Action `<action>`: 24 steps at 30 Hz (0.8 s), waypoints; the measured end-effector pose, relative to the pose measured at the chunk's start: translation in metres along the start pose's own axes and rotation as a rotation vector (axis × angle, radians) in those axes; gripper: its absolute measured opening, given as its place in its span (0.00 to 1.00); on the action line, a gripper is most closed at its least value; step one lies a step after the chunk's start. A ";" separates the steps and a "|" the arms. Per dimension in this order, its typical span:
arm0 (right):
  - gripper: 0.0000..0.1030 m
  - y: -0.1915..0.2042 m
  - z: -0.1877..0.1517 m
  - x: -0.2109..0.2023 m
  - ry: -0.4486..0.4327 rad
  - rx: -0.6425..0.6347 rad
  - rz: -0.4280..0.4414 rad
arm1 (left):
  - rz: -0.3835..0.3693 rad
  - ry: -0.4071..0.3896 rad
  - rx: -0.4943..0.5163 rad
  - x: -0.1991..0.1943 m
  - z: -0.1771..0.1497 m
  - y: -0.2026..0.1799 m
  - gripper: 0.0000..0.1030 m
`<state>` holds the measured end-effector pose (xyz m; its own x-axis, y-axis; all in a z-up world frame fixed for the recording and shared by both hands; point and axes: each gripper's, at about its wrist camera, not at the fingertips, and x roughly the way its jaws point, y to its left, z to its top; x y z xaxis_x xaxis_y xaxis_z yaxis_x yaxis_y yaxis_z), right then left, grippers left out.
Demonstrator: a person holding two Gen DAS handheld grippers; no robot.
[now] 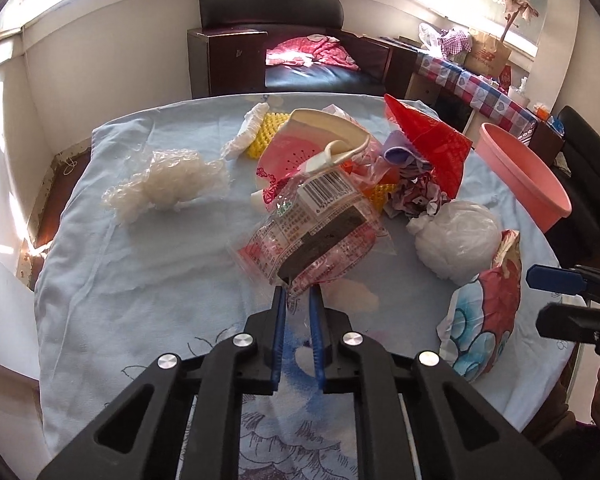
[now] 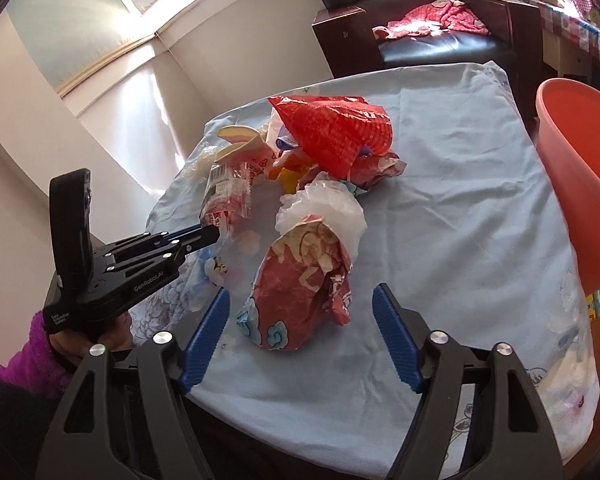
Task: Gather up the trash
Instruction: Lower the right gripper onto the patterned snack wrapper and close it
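Cream plaster walls (image 1: 112, 52) rise to a bright frosted window band (image 2: 72, 20), and sunlight streaks them. A dark wooden armchair with black leather cushions (image 1: 268, 12) stands against the far wall, a pink patterned cloth (image 1: 312, 54) on its seat. Beside it runs a checked red-and-blue cloth-covered side table (image 1: 476, 88).

Pink basin (image 1: 528, 176) cut off at 3 o'clock in right wrist view; wrapper (image 1: 312, 236) print too small to read; wrapper hides left gripper's fingertips (image 1: 280, 292).
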<state>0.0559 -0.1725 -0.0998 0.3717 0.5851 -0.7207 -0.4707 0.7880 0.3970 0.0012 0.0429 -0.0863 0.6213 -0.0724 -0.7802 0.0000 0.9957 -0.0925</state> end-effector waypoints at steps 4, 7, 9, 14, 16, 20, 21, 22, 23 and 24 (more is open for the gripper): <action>0.59 0.000 0.003 0.011 0.036 0.004 -0.012 | -0.046 -0.010 -0.007 -0.009 -0.004 0.005 0.10; 0.47 0.002 0.003 0.017 0.063 -0.002 -0.020 | -0.078 -0.024 -0.003 -0.019 -0.006 0.008 0.10; 0.36 0.002 0.002 0.020 0.076 0.004 -0.025 | -0.088 -0.028 -0.007 -0.024 -0.008 0.009 0.10; 0.21 -0.001 -0.001 0.015 0.065 0.015 -0.024 | -0.104 -0.037 -0.030 -0.030 -0.008 0.013 0.10; 0.18 -0.001 -0.003 0.011 0.052 0.008 -0.029 | -0.117 -0.048 -0.031 -0.033 -0.008 0.013 0.10; 0.15 0.001 -0.005 0.001 0.032 -0.022 -0.027 | -0.149 -0.075 -0.022 -0.041 -0.006 0.010 0.10; 0.14 0.002 -0.006 -0.003 0.023 -0.031 -0.027 | -0.159 -0.083 -0.019 -0.043 -0.006 0.009 0.10; 0.14 0.003 -0.006 -0.007 0.013 -0.041 -0.028 | -0.172 -0.093 -0.012 -0.045 -0.004 0.007 0.10; 0.14 0.003 -0.006 -0.009 0.005 -0.046 -0.031 | -0.182 -0.100 -0.006 -0.047 -0.004 0.004 0.10; 0.14 0.002 -0.006 -0.013 -0.006 -0.050 -0.033 | -0.197 -0.107 0.002 -0.049 -0.003 0.000 0.10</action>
<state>0.0450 -0.1798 -0.0935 0.3922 0.5601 -0.7297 -0.4975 0.7964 0.3438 -0.0316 0.0466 -0.0498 0.6892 -0.2589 -0.6768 0.1309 0.9631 -0.2351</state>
